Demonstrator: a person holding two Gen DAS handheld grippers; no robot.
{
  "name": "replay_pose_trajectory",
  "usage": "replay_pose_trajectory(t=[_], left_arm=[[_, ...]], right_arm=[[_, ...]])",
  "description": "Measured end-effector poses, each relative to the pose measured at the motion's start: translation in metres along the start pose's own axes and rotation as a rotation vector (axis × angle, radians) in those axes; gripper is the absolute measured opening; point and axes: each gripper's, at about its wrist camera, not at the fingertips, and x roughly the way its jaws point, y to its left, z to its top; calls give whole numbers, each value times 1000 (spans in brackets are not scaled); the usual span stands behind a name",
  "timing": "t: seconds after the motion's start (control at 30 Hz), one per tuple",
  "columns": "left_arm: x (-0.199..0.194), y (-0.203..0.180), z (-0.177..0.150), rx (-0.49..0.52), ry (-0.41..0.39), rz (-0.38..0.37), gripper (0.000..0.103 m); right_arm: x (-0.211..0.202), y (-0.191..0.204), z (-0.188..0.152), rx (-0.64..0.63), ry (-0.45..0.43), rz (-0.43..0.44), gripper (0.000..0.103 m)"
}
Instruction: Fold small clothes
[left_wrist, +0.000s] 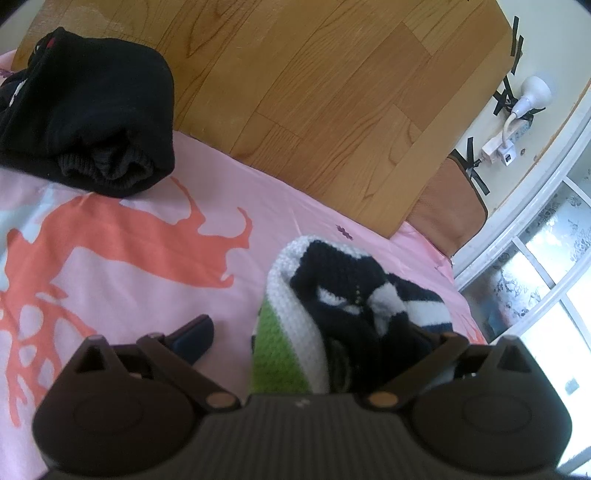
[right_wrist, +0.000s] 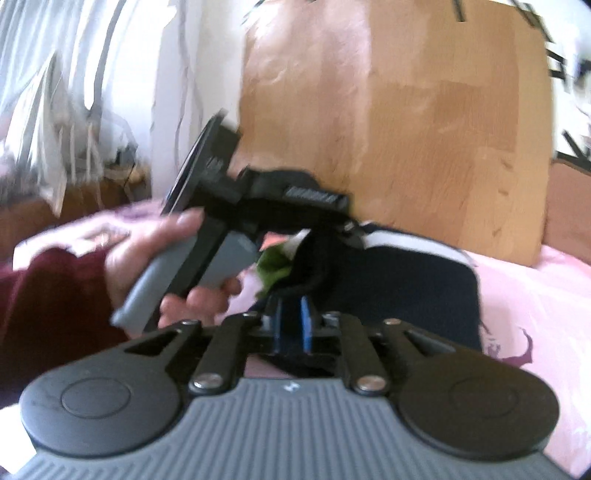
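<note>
A small knit garment (left_wrist: 325, 295), striped white, navy and green, lies bunched on the pink bedsheet (left_wrist: 122, 266). My left gripper (left_wrist: 310, 332) is open, with its left finger (left_wrist: 195, 336) on the sheet and its right finger hidden under the garment. In the right wrist view the garment (right_wrist: 413, 269) lies ahead and the left gripper's body (right_wrist: 236, 206), held by a hand, hangs over it. My right gripper (right_wrist: 291, 325) has its blue-padded fingers nearly together at the garment's near edge; whether cloth is pinched between them is unclear.
A folded black knit garment (left_wrist: 88, 122) sits at the far left of the bed. A wooden headboard (left_wrist: 314, 85) stands behind the bed. A window (left_wrist: 546, 266) and a wall socket with a white lamp (left_wrist: 517, 110) are at the right.
</note>
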Motion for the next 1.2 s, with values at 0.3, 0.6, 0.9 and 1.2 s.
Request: replay_pose_trajectory(t=[0.3, 0.6, 0.9, 1.2], left_arm=[[-3, -7, -2, 34, 3, -39, 102], [-7, -15, -15, 88, 74, -123, 103], [0, -13, -14, 69, 93, -132, 103], [-1, -12, -15, 76, 95, -127, 103]], right_arm=[[-30, -58, -6, 312, -152, -151, 43], [-29, -134, -32, 700, -119, -129, 64], [-10, -158, -52, 822, -39, -51, 68], [-8, -161, -60, 857, -46, 49, 72]])
